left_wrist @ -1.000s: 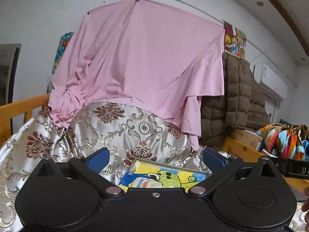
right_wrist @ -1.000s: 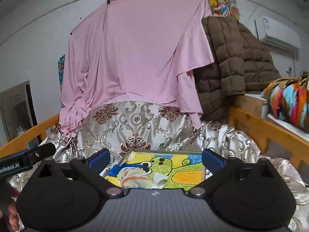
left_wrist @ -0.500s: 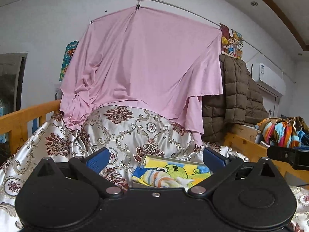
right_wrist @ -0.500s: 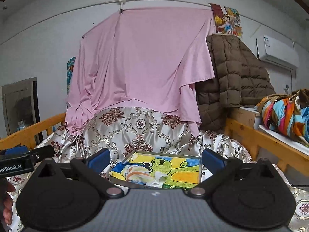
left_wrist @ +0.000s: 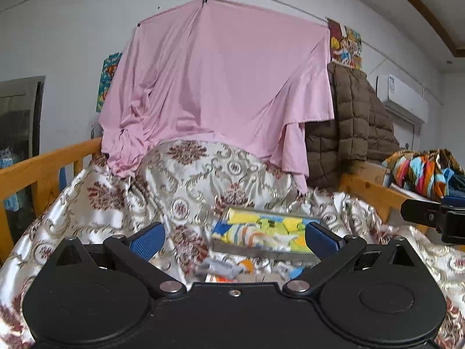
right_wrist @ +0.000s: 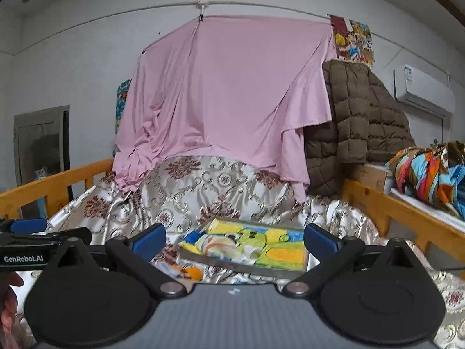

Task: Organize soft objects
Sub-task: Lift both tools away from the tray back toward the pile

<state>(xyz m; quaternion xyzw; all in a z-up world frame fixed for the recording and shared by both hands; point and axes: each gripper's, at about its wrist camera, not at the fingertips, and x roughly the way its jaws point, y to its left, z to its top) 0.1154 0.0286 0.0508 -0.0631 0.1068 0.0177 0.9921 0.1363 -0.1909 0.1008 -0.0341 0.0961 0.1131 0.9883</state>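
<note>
A shallow tray (left_wrist: 261, 253) with a yellow and green cartoon print lies on the patterned satin bedspread (left_wrist: 186, 186). Inside it, at the left, sits a striped soft cloth (left_wrist: 247, 234). Small soft items (left_wrist: 226, 267), grey and orange, lie on the spread just in front of the tray. My left gripper (left_wrist: 234, 238) stands open above them, holding nothing. In the right wrist view the same tray (right_wrist: 232, 263), striped cloth (right_wrist: 215, 244) and an orange item (right_wrist: 190, 272) show. My right gripper (right_wrist: 234, 240) is open and empty too.
A pink sheet (left_wrist: 221, 87) hangs behind the bed, with a brown quilted coat (left_wrist: 348, 133) to its right. Wooden rails (right_wrist: 407, 212) bound both sides. A colourful bundle (right_wrist: 430, 171) lies beyond the right rail. The left gripper's body (right_wrist: 29, 238) and a hand (right_wrist: 8, 305) show at the left.
Both grippers have drawn back from the tray, which now looks smaller and farther. Small soft items in front of the tray have come into view. Both stay open.
</note>
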